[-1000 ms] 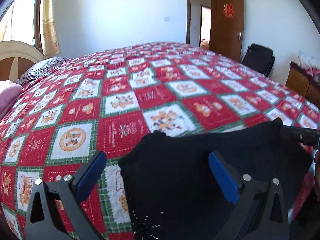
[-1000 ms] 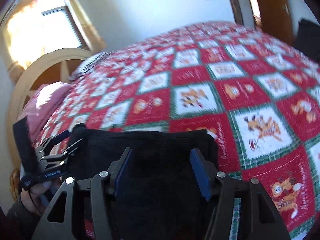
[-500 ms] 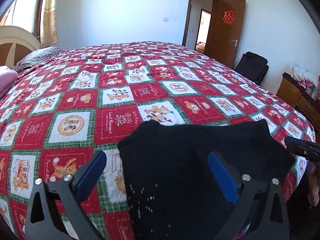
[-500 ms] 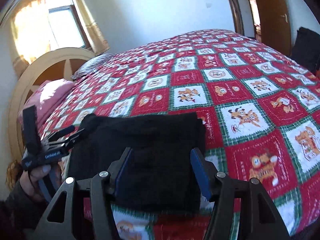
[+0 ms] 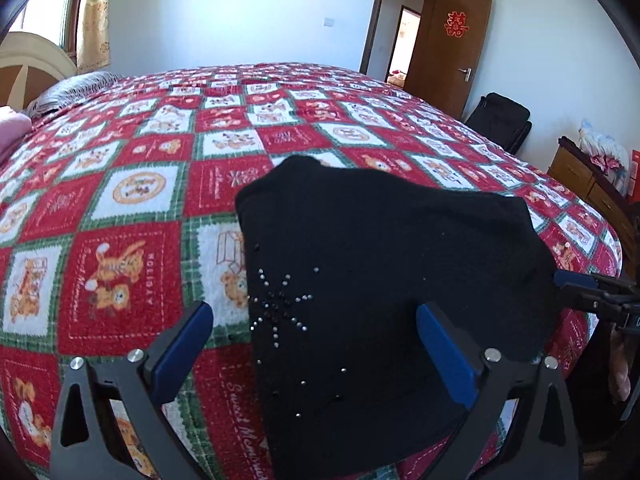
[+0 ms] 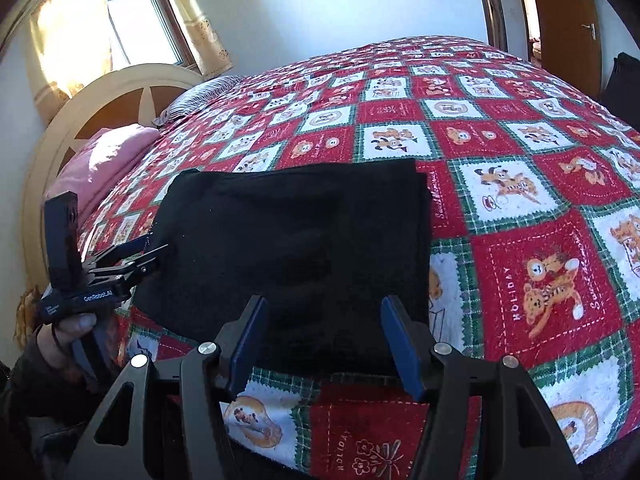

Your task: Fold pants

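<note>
Black pants (image 5: pixel 380 280) lie folded into a thick rectangle on the red patchwork quilt (image 5: pixel 120 272), close to the bed's near edge. A rhinestone star (image 5: pixel 280 304) shows on their left part. My left gripper (image 5: pixel 316 344) hangs open over that end, its blue pads wide apart and gripping nothing. In the right wrist view the pants (image 6: pixel 300 240) fill the middle. My right gripper (image 6: pixel 324 340) stands open above their near edge with nothing pinched. The left gripper (image 6: pixel 148 256) shows there at the pants' left edge, held by a hand (image 6: pixel 68 332). The right gripper (image 5: pixel 560 284) shows at the pants' right side.
The quilt (image 6: pixel 540 280) covers a wide bed. A cream headboard (image 6: pixel 100 96), a pink pillow (image 6: pixel 104 160) and a striped pillow (image 6: pixel 200 96) lie at the far left. A brown door (image 5: pixel 460 48), a black bag (image 5: pixel 500 120) and a wooden dresser (image 5: pixel 588 180) stand to the right.
Both grippers have shifted sideways and tipped further down over the pants, so more of the fabric and the rhinestones shows. The pants lie still. Neither jaw width has changed.
</note>
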### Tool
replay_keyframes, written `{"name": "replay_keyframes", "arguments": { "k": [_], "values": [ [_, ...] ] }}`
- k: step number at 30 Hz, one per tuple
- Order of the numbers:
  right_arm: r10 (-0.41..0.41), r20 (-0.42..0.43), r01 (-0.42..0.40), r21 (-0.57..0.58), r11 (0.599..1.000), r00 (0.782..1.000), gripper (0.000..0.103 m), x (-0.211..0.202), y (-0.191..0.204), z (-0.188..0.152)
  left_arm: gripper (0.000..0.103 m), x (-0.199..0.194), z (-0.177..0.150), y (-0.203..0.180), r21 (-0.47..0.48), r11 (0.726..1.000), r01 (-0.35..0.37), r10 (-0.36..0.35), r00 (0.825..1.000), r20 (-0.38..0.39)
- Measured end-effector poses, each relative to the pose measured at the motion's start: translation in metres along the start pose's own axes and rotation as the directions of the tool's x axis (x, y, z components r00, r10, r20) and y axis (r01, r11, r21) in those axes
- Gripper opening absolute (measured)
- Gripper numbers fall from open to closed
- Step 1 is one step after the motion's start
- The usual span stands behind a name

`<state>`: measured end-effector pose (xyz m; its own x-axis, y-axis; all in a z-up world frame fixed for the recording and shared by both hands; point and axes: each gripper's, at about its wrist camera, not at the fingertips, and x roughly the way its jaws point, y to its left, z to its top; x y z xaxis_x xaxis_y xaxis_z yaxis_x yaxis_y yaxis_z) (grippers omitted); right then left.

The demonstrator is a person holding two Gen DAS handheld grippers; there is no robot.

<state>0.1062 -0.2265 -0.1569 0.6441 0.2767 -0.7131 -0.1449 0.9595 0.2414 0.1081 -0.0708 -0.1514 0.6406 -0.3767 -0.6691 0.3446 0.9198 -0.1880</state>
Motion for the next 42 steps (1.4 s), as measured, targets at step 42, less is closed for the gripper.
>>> {"name": "replay_keyframes", "arguments": {
  "k": [42],
  "values": [
    [-0.005,-0.110,0.013,0.078,0.997,0.994,0.036,-0.011,-0.029,0.017,0.103,0.010,0.039,-0.067,0.192,0.981,0.014,-0.023,0.999,0.046]
  ]
}}
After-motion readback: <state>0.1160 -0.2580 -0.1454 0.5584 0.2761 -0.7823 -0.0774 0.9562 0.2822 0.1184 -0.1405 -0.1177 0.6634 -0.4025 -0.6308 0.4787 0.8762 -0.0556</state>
